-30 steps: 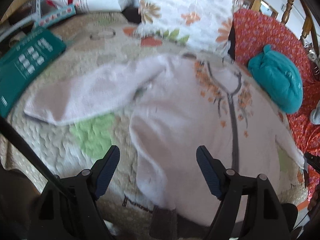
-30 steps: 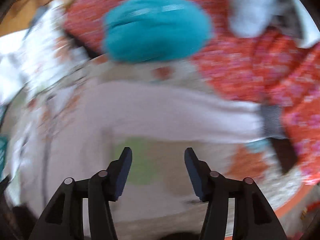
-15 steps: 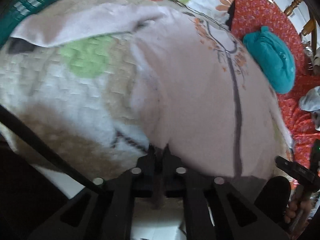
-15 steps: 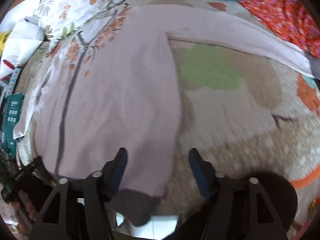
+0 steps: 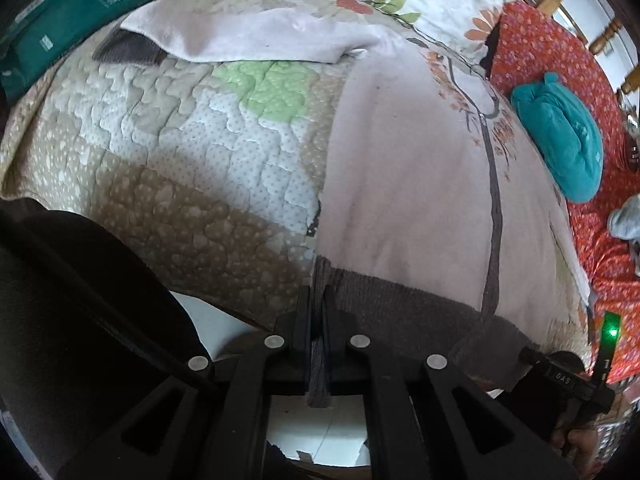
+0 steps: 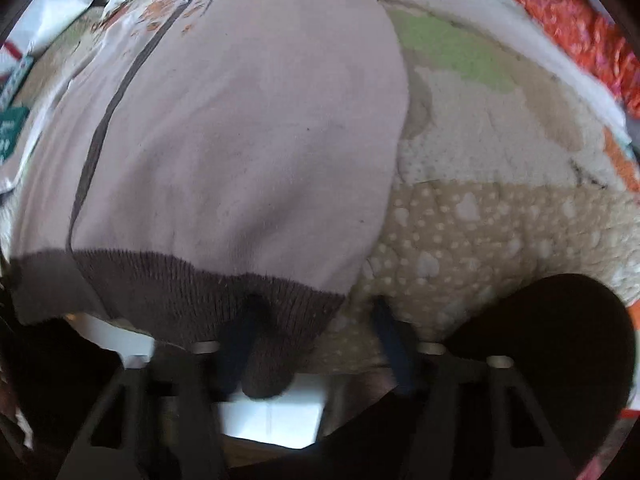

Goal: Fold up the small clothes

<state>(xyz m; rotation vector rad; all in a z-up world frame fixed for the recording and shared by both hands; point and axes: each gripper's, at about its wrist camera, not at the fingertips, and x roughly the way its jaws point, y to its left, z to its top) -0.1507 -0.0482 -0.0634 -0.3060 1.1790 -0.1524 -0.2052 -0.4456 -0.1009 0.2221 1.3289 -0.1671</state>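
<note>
One pink sweater (image 5: 408,184), two tools (image 5: 316,316) at its hem.

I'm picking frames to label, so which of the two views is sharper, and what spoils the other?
Left wrist view: sharp; quilt stitching and sweater hem read clearly, edges bent by the fisheye. Right wrist view: motion-smeared, worst at the right gripper fingers and the brown hem; the quilt's far edge is also soft.

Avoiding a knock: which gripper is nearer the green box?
Left gripper: shut on the hem corner on the green box's side. The right gripper, jaws just closing around the hem, is at the far corner.
</note>
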